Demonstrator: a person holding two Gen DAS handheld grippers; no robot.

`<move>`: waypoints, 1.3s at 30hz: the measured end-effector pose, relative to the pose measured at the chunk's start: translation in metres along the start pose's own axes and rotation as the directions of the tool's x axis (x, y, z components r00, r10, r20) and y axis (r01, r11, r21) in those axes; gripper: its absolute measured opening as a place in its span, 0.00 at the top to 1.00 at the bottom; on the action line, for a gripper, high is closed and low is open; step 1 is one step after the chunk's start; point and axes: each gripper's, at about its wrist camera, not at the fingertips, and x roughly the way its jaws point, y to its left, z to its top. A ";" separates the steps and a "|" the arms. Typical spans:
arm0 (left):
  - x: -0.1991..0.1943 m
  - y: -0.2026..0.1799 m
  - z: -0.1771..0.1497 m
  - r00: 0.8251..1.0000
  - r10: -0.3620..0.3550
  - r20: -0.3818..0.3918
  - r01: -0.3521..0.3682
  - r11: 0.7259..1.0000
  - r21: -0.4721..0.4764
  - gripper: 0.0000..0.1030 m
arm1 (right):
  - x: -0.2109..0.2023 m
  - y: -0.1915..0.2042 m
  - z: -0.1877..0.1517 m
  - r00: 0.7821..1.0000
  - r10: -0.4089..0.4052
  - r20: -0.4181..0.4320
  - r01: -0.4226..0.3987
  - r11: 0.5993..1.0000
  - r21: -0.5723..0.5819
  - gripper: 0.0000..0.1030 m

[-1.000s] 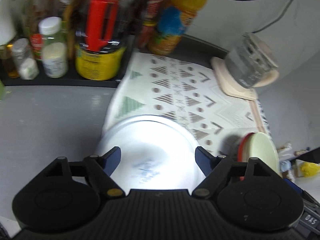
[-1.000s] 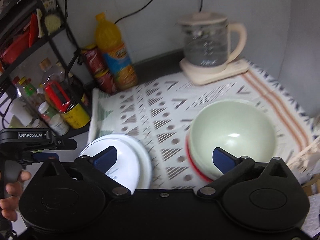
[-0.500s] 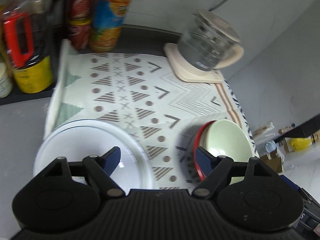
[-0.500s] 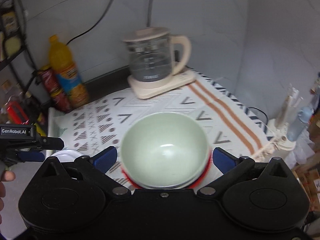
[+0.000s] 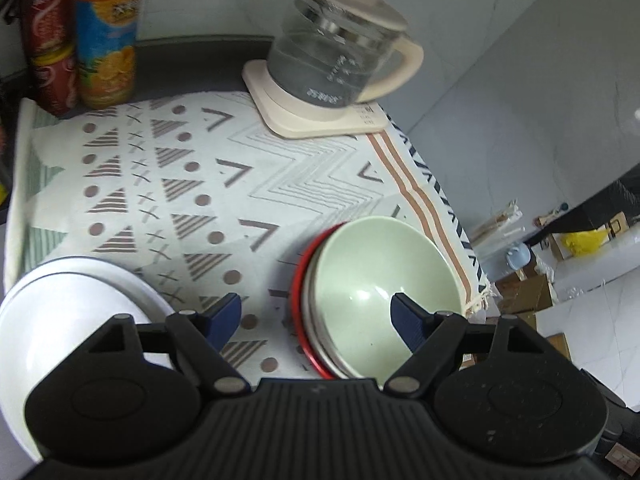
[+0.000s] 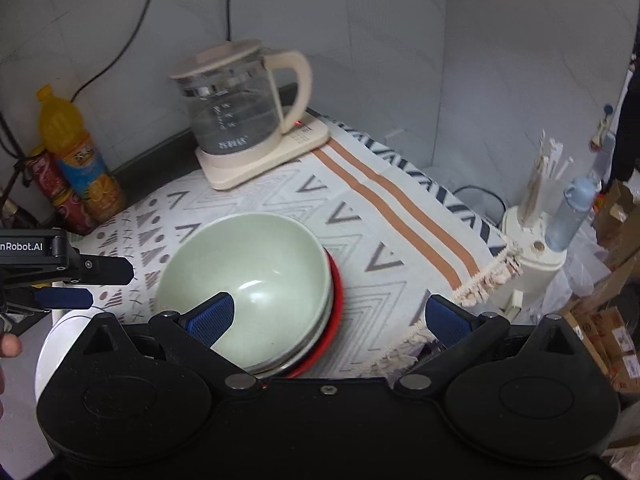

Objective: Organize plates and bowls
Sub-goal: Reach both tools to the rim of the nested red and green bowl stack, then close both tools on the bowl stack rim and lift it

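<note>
Patterned cloth [image 5: 224, 184]: pale green bowl [image 6: 244, 268] nested atop red-rimmed stack; both tools wide, empty

green bowl [image 5: 384, 280] stacked, white plate [image 5: 60, 320] apart

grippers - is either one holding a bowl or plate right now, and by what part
Nothing is held. The left gripper and right gripper are both open above the green bowl, pads clear of it.
</note>
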 end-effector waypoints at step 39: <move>0.096 0.007 0.007 0.979 0.078 -0.188 -0.083 0.996 -0.019 0.78 | 0.101 -0.015 0.004 0.952 0.152 -0.266 -0.128 0.986 0.104 0.72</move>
